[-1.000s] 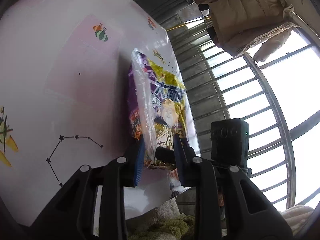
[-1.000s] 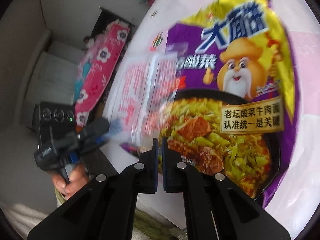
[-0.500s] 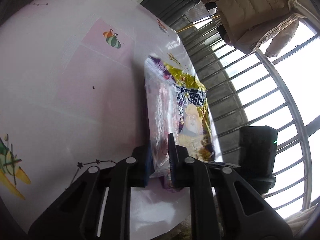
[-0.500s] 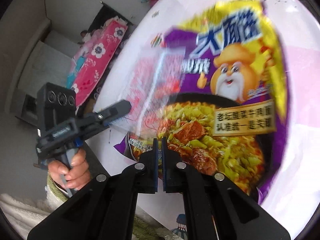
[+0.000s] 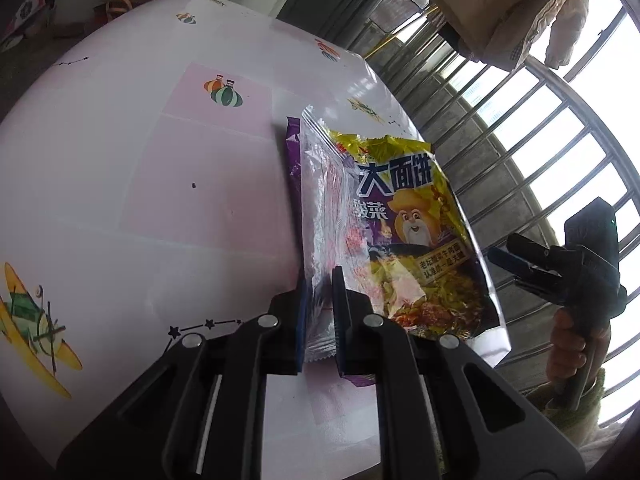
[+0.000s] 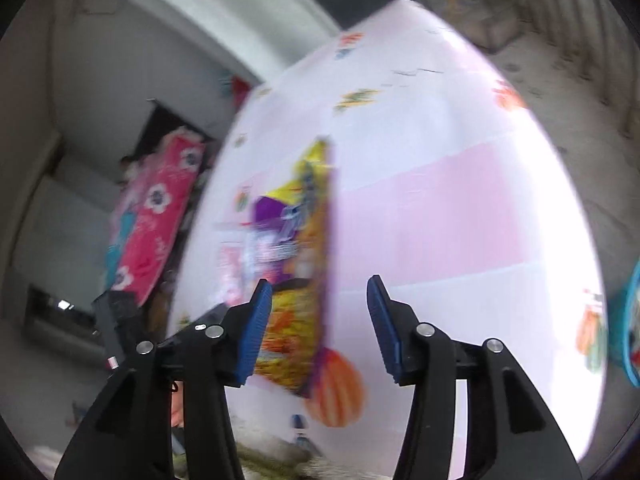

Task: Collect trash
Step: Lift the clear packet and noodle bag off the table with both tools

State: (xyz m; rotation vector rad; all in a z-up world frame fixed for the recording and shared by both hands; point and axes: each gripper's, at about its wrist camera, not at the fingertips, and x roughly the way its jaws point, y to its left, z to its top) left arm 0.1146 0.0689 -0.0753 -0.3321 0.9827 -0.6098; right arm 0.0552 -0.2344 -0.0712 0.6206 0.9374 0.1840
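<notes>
A purple and yellow noodle packet (image 5: pixel 416 216) lies on the white and pink table (image 5: pixel 120 160), with a clear crinkled sachet wrapper (image 5: pixel 324 208) on its left side. My left gripper (image 5: pixel 318 320) is shut on the near end of that sachet, and the packet's purple edge sits by its right finger. My right gripper (image 5: pixel 508 264) hangs off the table's right edge in a hand. In the blurred right wrist view its jaws (image 6: pixel 319 284) are opening with nothing between the pads. The packet (image 6: pixel 300 240) lies beyond them.
A barred window (image 5: pixel 520 140) and a hanging pale jacket (image 5: pixel 500 8) are to the right of the table. A pink flowered cloth (image 6: pixel 156 216) stands off the table's far side. A blue-rimmed object (image 6: pixel 630 320) shows at the right edge of the right wrist view.
My right gripper let go of the noodle packet, opened and drew back off the table's edge. My left gripper closed on the clear sachet. The packet now lies flatter.
</notes>
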